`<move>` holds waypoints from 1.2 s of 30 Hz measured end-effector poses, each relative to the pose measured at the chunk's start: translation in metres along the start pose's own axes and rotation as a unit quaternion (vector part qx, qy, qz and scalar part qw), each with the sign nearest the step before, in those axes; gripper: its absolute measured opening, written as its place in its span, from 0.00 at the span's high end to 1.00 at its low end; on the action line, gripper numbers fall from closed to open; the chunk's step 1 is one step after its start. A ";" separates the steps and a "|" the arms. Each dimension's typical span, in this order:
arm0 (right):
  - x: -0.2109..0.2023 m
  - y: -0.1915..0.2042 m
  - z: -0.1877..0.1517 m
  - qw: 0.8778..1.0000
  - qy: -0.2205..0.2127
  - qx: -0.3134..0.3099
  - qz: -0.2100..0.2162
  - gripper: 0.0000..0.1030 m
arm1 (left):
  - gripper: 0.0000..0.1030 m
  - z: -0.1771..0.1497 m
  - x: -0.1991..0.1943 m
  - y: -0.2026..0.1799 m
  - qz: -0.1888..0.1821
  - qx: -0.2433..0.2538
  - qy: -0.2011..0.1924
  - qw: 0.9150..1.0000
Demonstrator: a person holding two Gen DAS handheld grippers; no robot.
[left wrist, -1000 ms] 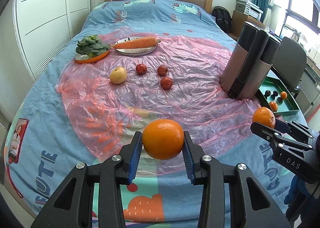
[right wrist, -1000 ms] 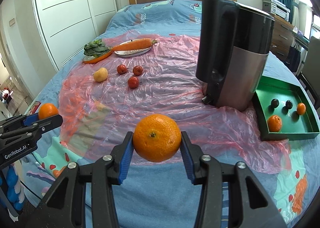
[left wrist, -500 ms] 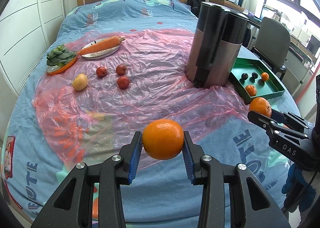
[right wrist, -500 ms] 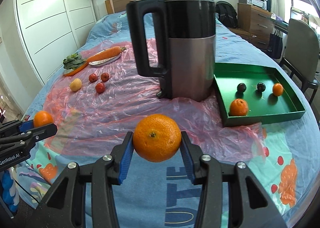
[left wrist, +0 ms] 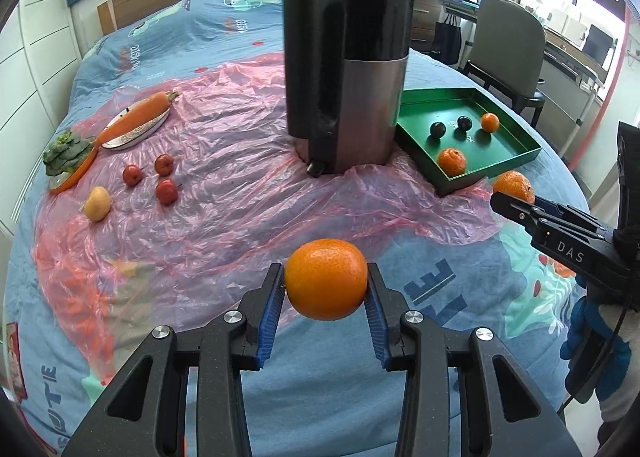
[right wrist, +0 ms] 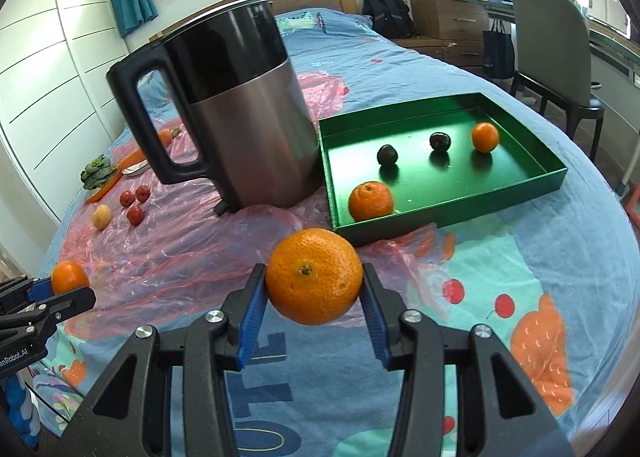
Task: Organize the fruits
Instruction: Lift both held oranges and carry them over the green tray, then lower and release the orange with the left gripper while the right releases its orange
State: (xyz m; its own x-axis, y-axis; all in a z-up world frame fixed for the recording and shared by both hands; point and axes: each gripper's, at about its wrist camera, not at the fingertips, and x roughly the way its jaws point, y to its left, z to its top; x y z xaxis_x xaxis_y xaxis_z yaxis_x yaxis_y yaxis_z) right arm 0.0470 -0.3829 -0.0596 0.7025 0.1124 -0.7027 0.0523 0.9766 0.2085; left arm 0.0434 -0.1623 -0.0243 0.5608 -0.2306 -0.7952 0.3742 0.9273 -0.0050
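1. Blue-padded fingers (left wrist: 269,319) of the left gripper (left wrist: 326,311) clamp an orange (left wrist: 326,284), held above the bedspread (left wrist: 320,389).
2. The right gripper (right wrist: 314,311) pinches a stem-forward mandarin (right wrist: 314,275) between its pads, just short of the green tray (right wrist: 520,187).
3. Hidden: the kettle (right wrist: 240,121) blocks most of the carrot (right wrist: 134,156) in the right view.
4. Four fruits already lie in the tray; three red fruits (left wrist: 166,191) and a yellow one (left wrist: 97,209) rest on pink plastic sheet (left wrist: 224,209), well apart from both grippers.

Orange (right wrist: 314,276) between right tongs (right wrist: 315,305)
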 end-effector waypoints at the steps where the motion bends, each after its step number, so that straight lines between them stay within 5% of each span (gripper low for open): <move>1: 0.000 -0.007 0.002 1.000 -0.003 0.005 -0.003 0.44 | 0.67 0.003 0.002 -0.006 -0.003 0.007 0.001 1.000; 19: 0.045 -0.124 0.077 0.997 -0.035 0.042 -0.053 0.44 | 0.67 0.120 0.074 -0.132 -0.075 0.097 -0.007 0.992; 28: 0.090 -0.156 0.101 0.997 -0.022 0.016 -0.066 0.44 | 0.67 0.187 0.155 -0.163 -0.070 0.096 0.004 0.993; 36: 0.114 -0.171 0.098 0.997 -0.008 0.004 -0.074 0.43 | 0.67 0.214 0.213 -0.174 -0.058 0.078 0.026 0.995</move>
State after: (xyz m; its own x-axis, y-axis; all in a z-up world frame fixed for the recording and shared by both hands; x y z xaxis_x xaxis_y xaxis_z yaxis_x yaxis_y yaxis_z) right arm 0.1875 -0.5554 -0.1093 0.6971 -0.0366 -0.7160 0.1623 0.9808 0.1078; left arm 0.2560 -0.4357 -0.0632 0.4693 -0.3131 -0.8256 0.5467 0.8373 -0.0067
